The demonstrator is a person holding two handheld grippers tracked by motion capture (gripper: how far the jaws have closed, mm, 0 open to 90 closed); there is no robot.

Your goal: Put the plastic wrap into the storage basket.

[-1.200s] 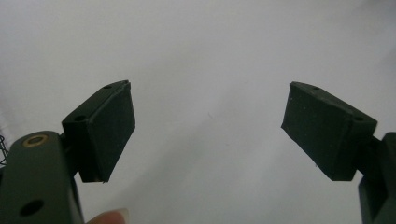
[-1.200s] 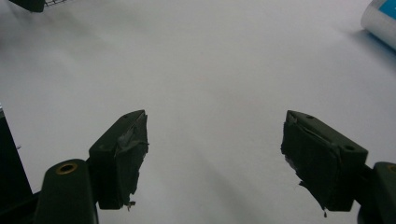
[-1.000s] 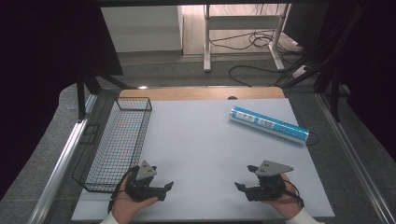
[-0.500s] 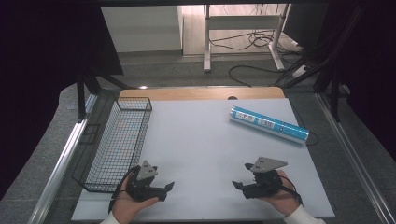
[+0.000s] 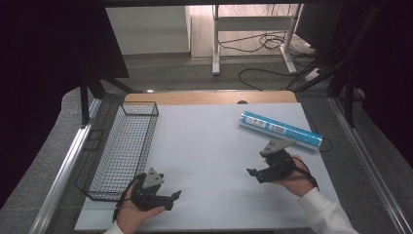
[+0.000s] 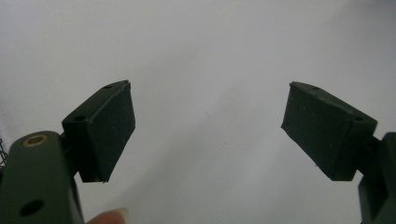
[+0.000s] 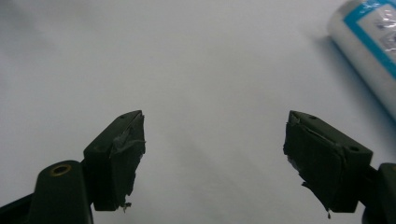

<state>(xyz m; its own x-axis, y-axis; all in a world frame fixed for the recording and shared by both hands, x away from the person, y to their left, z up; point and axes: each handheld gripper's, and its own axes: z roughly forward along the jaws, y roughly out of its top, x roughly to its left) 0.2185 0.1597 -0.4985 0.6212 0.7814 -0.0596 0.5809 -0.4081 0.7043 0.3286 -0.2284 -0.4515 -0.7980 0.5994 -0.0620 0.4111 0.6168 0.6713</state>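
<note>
A long white tube with a blue label (image 5: 280,129) lies on the white table (image 5: 209,146) at the right, also at the top right corner of the right gripper view (image 7: 369,51). My right gripper (image 5: 253,175) (image 7: 215,158) hovers just in front of the tube and left of it, apart from it. Its jaws have just been opening and stand open with nothing between them. My left gripper (image 5: 174,199) (image 6: 208,130) rests near the front left of the table, open over bare surface.
A black wire basket (image 5: 139,104) stands along the table's left side, just beyond my left hand. A wooden strip (image 5: 209,97) runs along the far edge. Behind the table are desk legs and cables on the floor.
My right gripper has moved away from the front edge toward the tube and risen a little. My left gripper has stayed put.
</note>
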